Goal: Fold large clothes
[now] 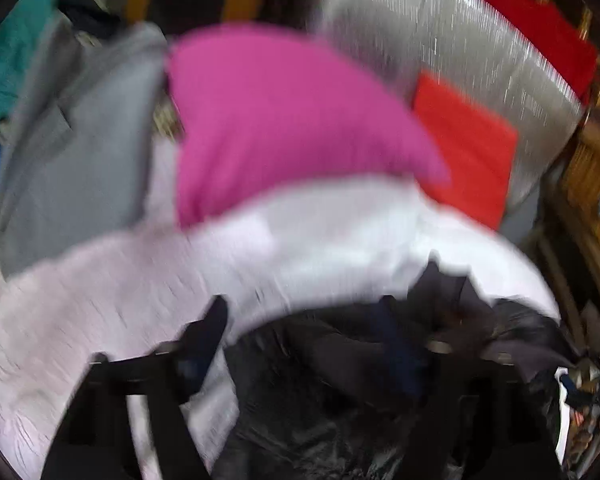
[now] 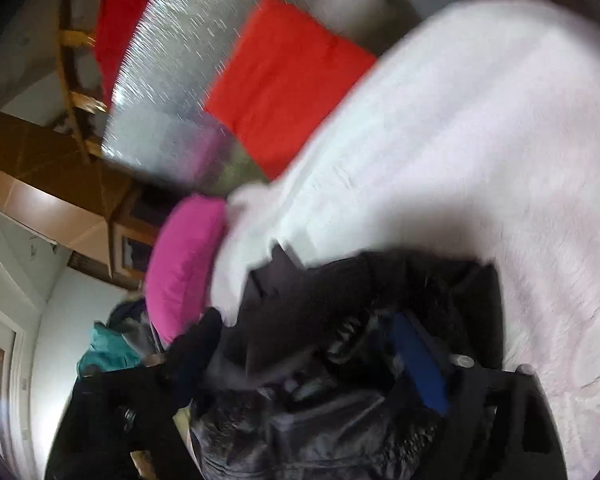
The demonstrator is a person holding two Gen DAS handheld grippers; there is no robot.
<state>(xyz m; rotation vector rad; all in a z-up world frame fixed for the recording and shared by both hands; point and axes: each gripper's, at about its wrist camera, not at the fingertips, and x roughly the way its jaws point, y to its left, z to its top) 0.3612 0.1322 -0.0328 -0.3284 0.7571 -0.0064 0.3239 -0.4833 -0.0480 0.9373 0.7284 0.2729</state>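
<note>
A dark grey-black garment (image 1: 340, 380) lies bunched between the fingers of my left gripper (image 1: 304, 328), over a pale pink fluffy blanket (image 1: 100, 312). The jaws stand wide apart with the cloth draped between them; the frame is blurred, so a grip cannot be told. In the right wrist view the same dark garment (image 2: 320, 360) fills the gap of my right gripper (image 2: 312, 344), bunched against the blue-padded finger (image 2: 420, 364). The jaws stand apart, with the cloth between them.
A pink pillow (image 1: 280, 120) and an orange-red cushion (image 1: 468, 148) lie beyond the blanket, on a silver sheet (image 1: 440, 32). A grey garment (image 1: 80, 152) and a teal cloth (image 1: 16, 52) lie left. Wooden furniture (image 2: 40, 168) stands around.
</note>
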